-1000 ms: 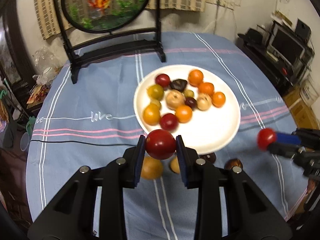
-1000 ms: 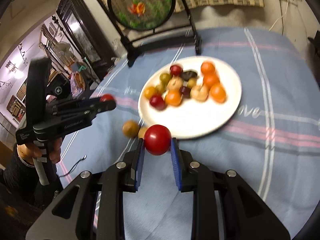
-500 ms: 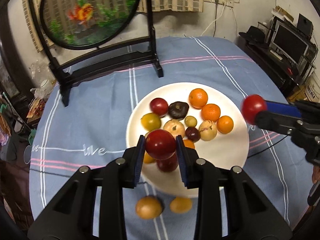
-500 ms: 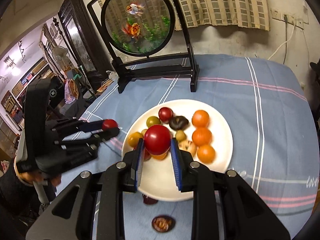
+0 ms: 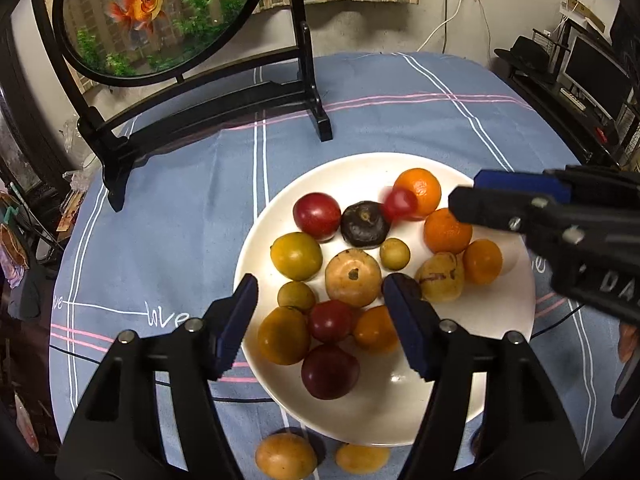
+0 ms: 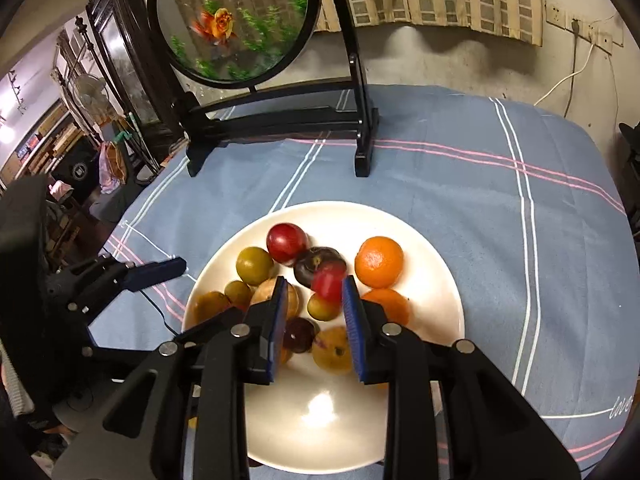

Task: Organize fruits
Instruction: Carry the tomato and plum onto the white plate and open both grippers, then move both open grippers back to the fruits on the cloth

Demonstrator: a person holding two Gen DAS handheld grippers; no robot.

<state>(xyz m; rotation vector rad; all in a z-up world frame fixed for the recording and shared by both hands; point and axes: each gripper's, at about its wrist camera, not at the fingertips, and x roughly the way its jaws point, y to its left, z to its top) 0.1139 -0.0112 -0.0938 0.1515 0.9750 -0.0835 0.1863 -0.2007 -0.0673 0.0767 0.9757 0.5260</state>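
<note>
Though smeared by motion blur, small red fruit [image 6: 328, 280] readable just ahead of the right tool [image 6: 314, 292], over the white plate [image 5: 400, 412]; from the left view, apart from those tips, so not gripped, jaws only narrowly apart. Left tool [image 5: 322, 280] with jaws just opening, nothing between the pads, poised over the piled fruit; dark red fruit [image 5: 330, 372] lying on the plate just below. Two yellow fruits [image 5: 286, 456] off the plate toward the near edge, partly cut off by the frame. Blue striped cloth [image 5: 180, 220] over the round counter, plate near its middle, goldfish screen [image 5: 160, 12] on a black stand by the far edge. Beyond, wall socket [image 6: 576, 24], dark cabinet [image 6: 116, 40], monitor [image 5: 596, 76]
</note>
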